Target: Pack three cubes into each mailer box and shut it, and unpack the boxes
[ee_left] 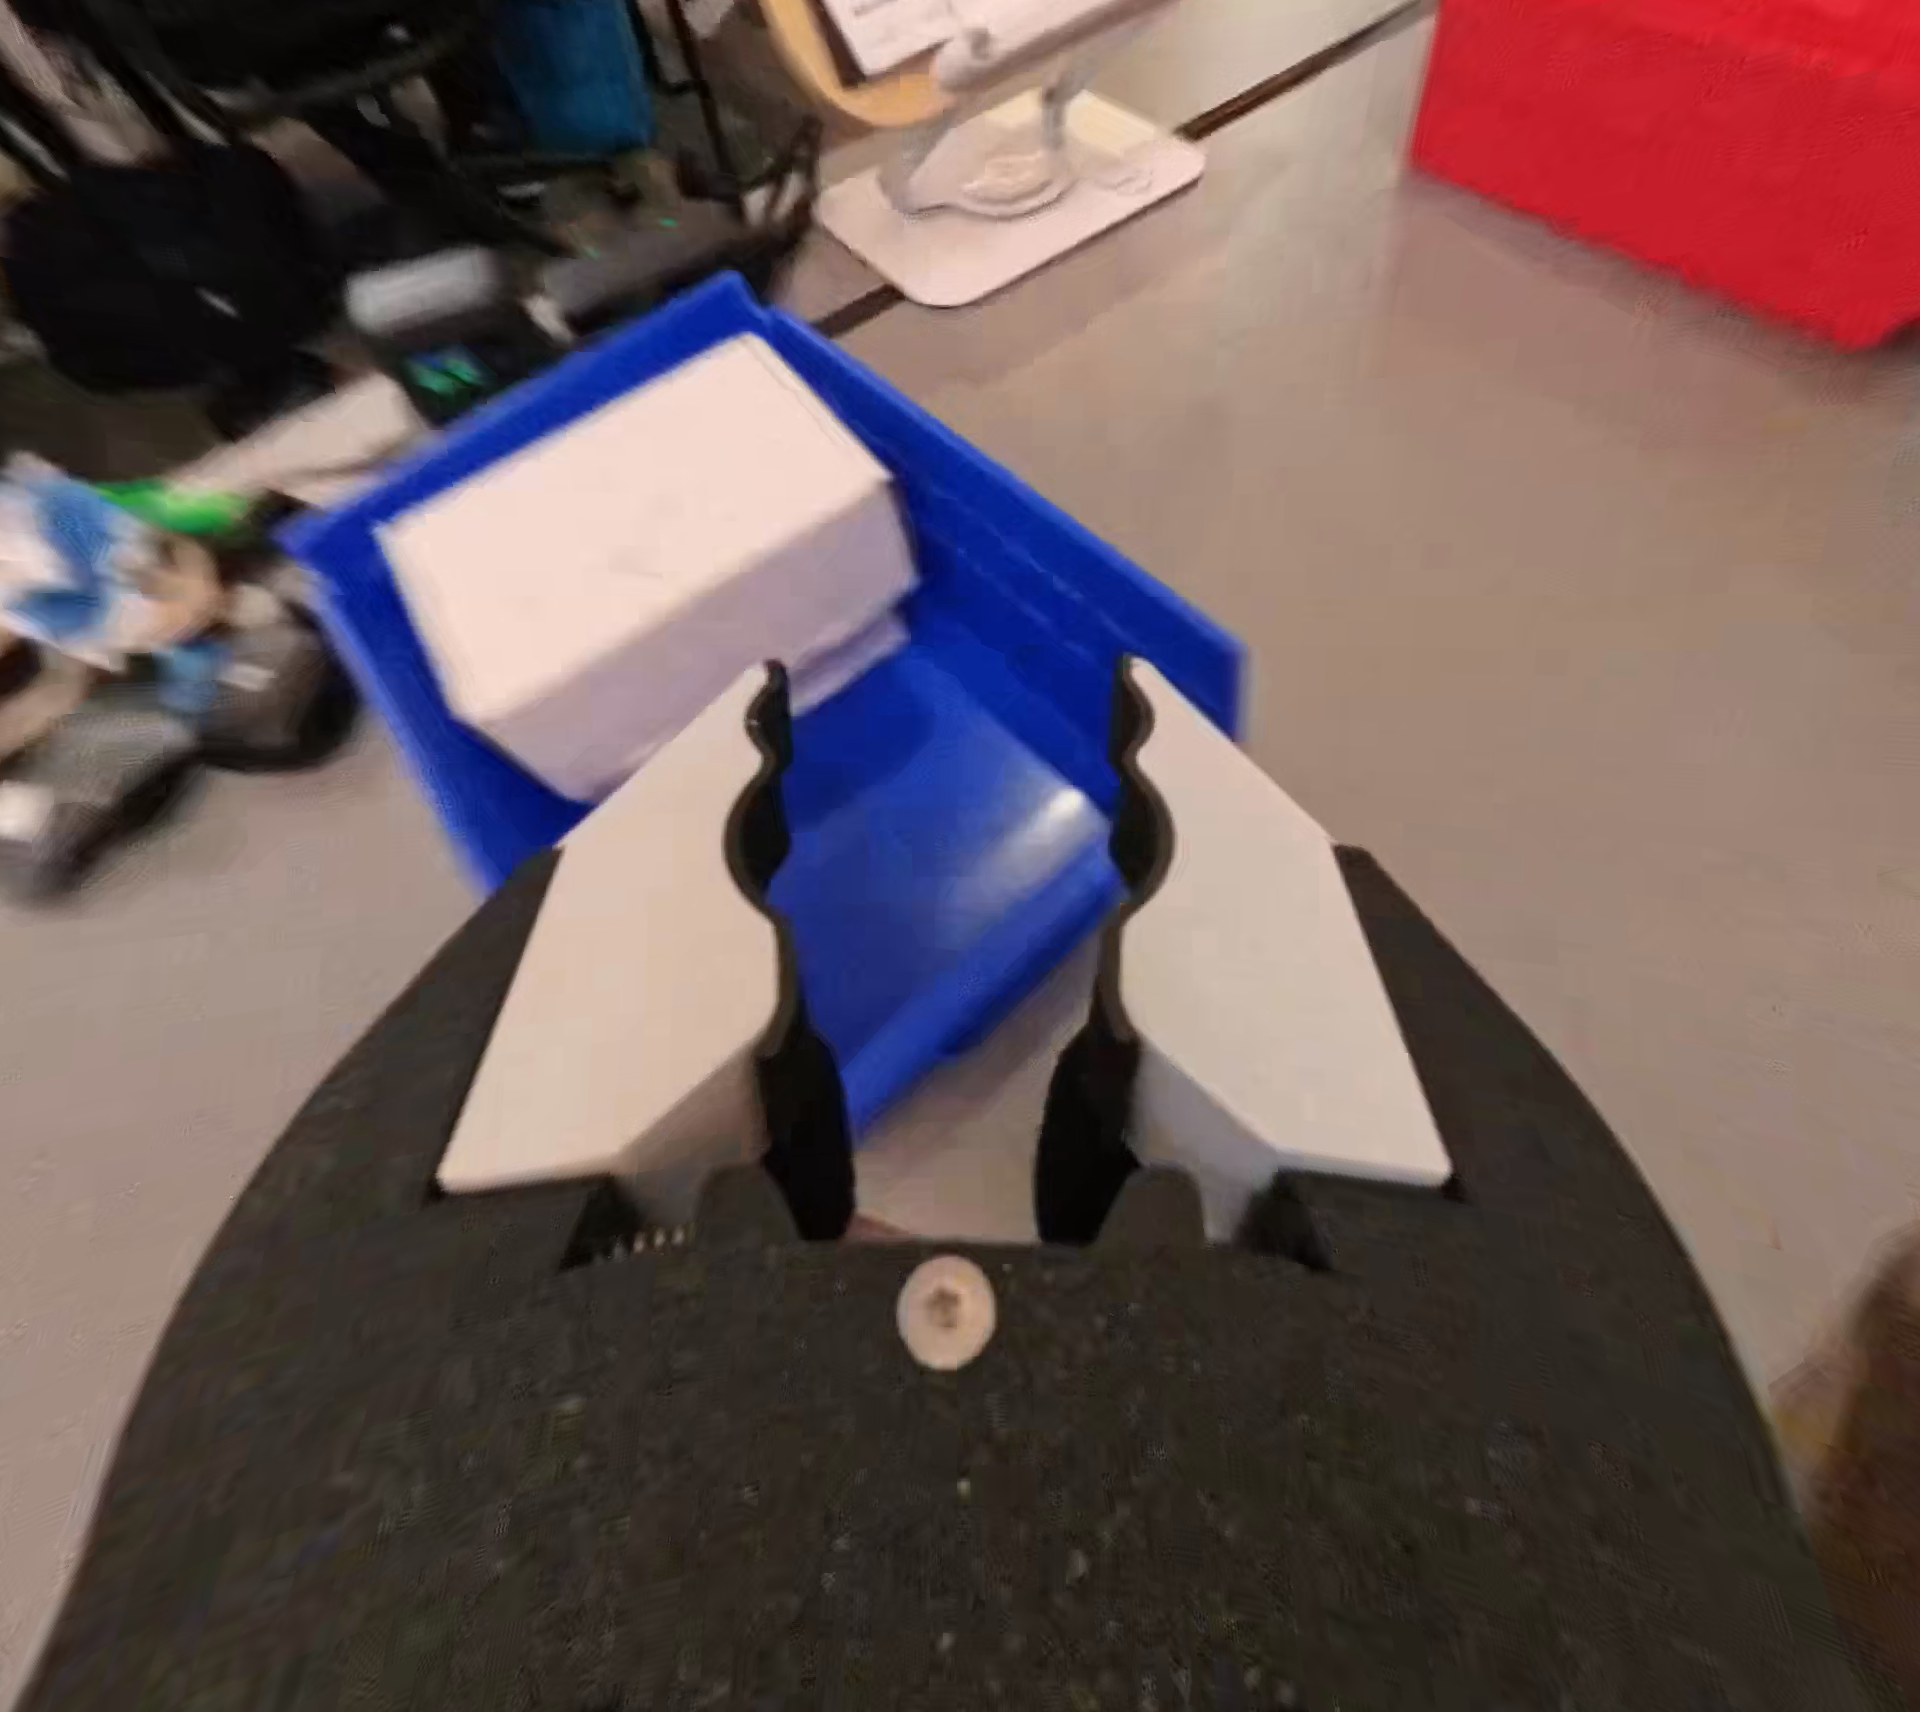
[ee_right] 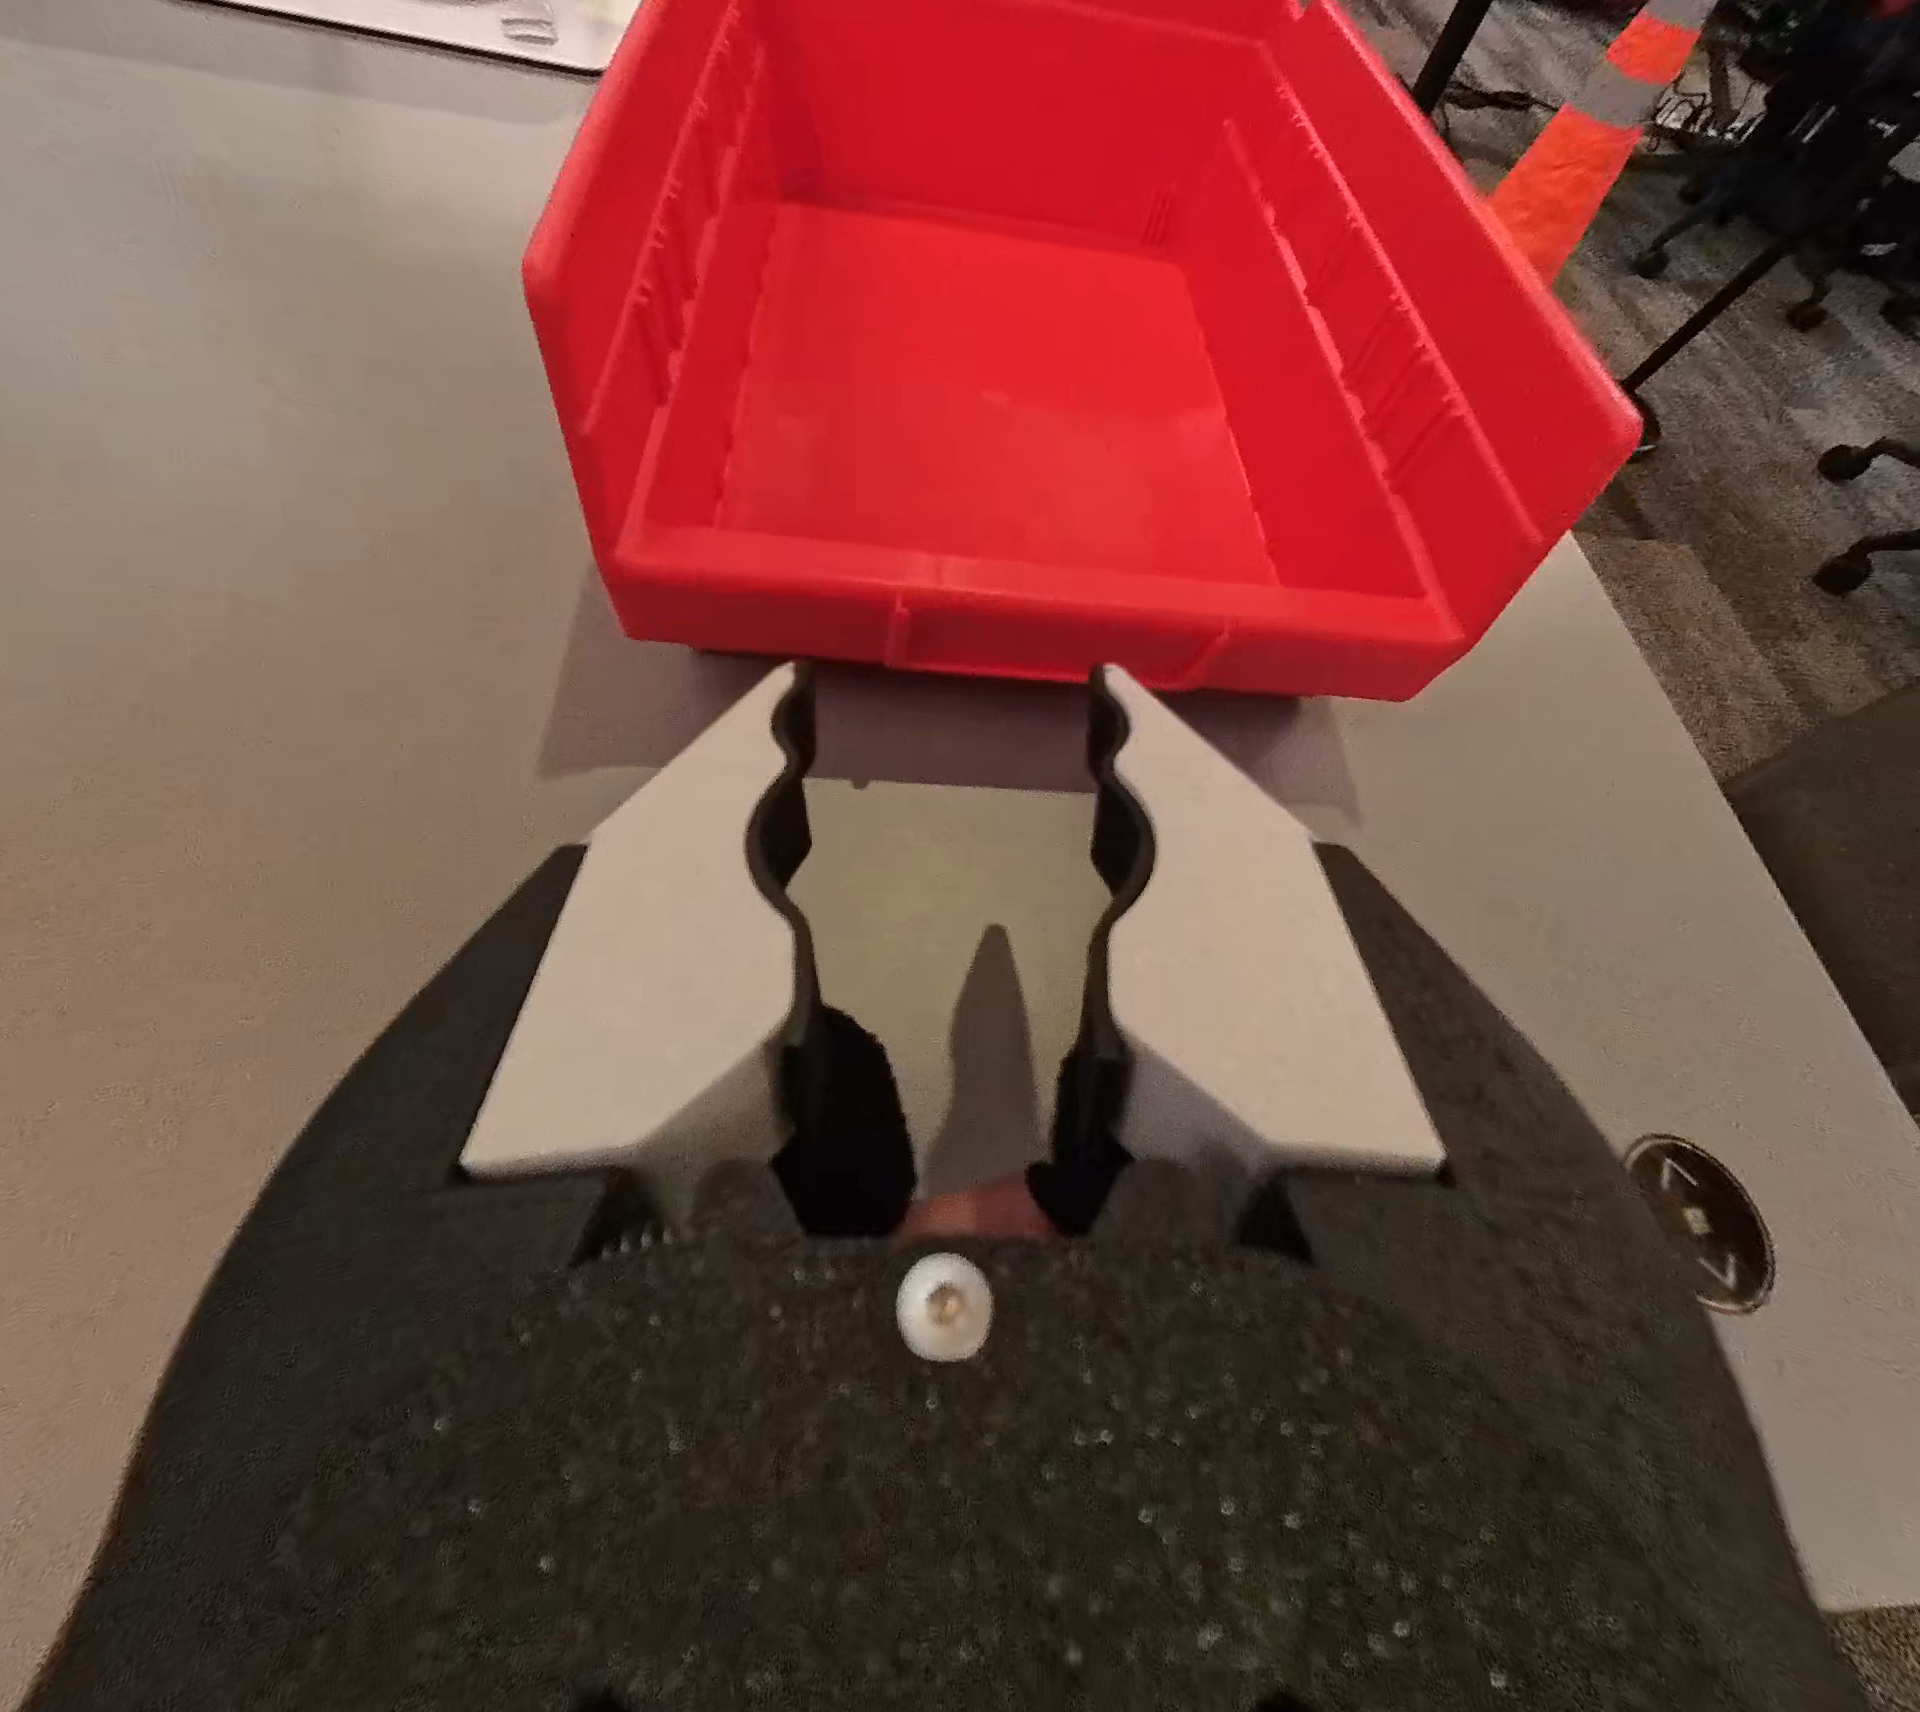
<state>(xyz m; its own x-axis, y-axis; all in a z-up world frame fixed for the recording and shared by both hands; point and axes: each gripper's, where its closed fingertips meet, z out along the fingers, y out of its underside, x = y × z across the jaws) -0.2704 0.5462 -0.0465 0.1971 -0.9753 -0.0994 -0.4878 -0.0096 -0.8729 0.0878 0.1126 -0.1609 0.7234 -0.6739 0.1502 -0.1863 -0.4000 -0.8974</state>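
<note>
In the left wrist view a shut white mailer box (ee_left: 644, 550) lies tilted in a blue bin (ee_left: 1049, 561) at the table's left edge, with a second white box (ee_left: 852, 660) partly showing under it. My left gripper (ee_left: 951, 675) is open and empty, just above the bin's near end, to the right of the boxes. In the right wrist view a red bin (ee_right: 1340, 312) stands with nothing inside it. My right gripper (ee_right: 945, 686) is open and empty, just short of the bin's front wall. No cubes are in view.
The red bin also shows at the far right of the left wrist view (ee_left: 1683, 83). A white stand with a paper sheet (ee_left: 1018, 187) stands at the table's back. An orange cone (ee_right: 1652, 52) and chairs stand on the floor beyond the table's right edge.
</note>
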